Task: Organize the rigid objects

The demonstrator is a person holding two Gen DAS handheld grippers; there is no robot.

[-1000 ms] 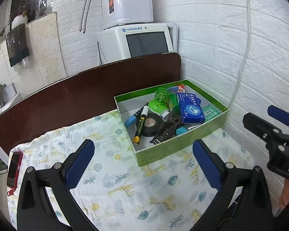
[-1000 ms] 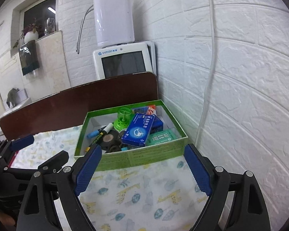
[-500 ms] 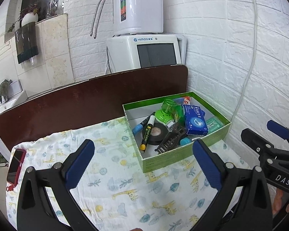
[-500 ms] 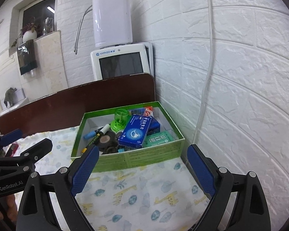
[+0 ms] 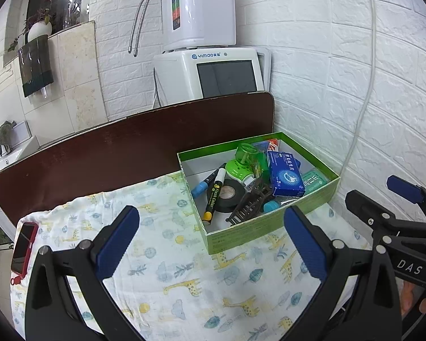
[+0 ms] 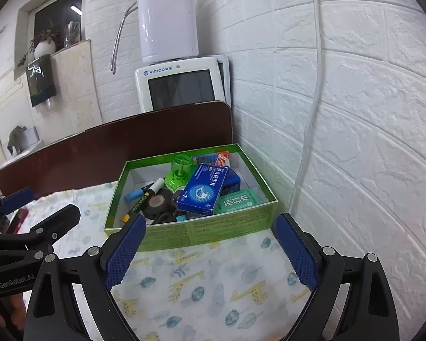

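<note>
A green cardboard box (image 5: 269,224) (image 6: 201,233) stands at the table's far right corner against the wall. It holds a blue carton (image 5: 286,174) (image 6: 203,189), a green plastic device (image 5: 242,162) (image 6: 180,172), a black tape roll (image 5: 227,193), a yellow-tipped marker (image 5: 214,196), a black hair clip (image 5: 248,203) and a teal packet (image 6: 238,200). My left gripper (image 5: 210,241) is open and empty, held above the cloth in front of the box. My right gripper (image 6: 210,250) is open and empty, just in front of the box.
A giraffe-print cloth (image 5: 170,270) covers the table. A red phone (image 5: 24,247) lies at its left edge. A dark brown board (image 5: 127,153) stands behind, with a white appliance (image 5: 213,71) beyond it. A white brick wall (image 6: 340,113) runs along the right.
Both grippers have drawn back and risen from the box, so it appears smaller and farther. Both stay open and empty.
</note>
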